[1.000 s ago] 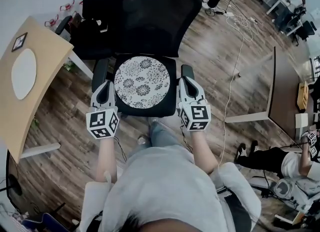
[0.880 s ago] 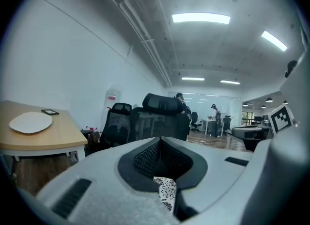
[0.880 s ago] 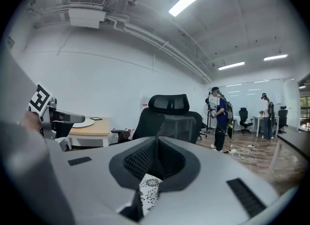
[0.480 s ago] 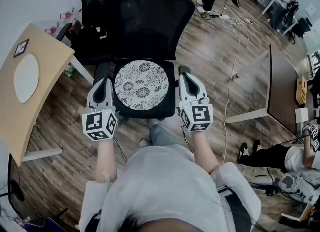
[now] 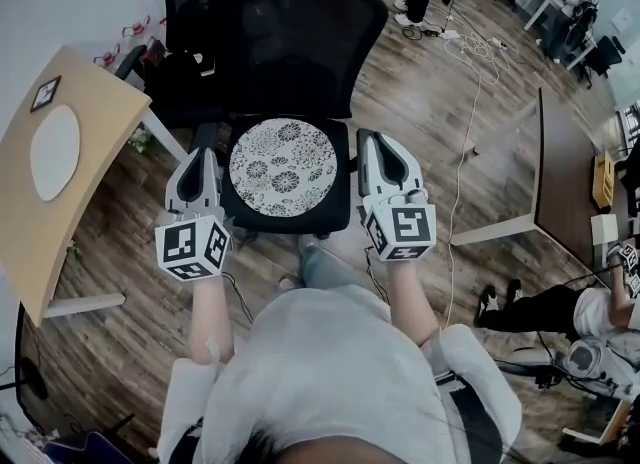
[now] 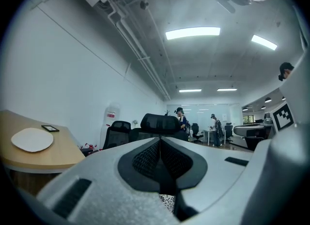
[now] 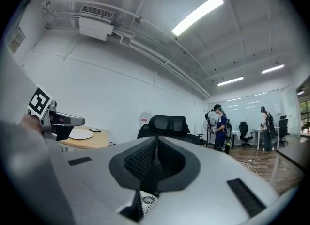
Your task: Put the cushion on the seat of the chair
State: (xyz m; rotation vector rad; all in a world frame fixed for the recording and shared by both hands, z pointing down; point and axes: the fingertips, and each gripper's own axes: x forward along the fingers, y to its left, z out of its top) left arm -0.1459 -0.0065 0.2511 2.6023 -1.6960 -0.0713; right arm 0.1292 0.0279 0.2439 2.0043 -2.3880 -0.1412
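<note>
where the pale wooden counter (image 5: 95, 137) stands to the left of the black mesh-backed office chair (image 5: 300, 47), a flat white oval disc (image 5: 53, 152) lies on it beside a small dark-framed square (image 5: 44, 95). the left gripper (image 5: 198, 160) hangs just beside the chair's left edge, level with the seat front, touching nothing; its jaws are pressed together with nothing between them, as the left gripper view (image 6: 160, 140) shows. the round white cushion with a dark flower pattern (image 5: 283, 167) lies flat on the chair's black seat (image 5: 335, 214), centred, with a dark border of seat showing round it. the right gripper (image 5: 373, 144) hangs just beside the chair's right edge, apart from the cushion, and its jaws also meet, empty, in the right gripper view (image 7: 155, 140). further right of the chair, a white cable (image 5: 468, 102) trails over the wood-plank floor (image 5: 420, 102) towards a dark brown counter (image 5: 565, 182), and a person (image 5: 545, 320) sits low on the floor beyond it.
</note>
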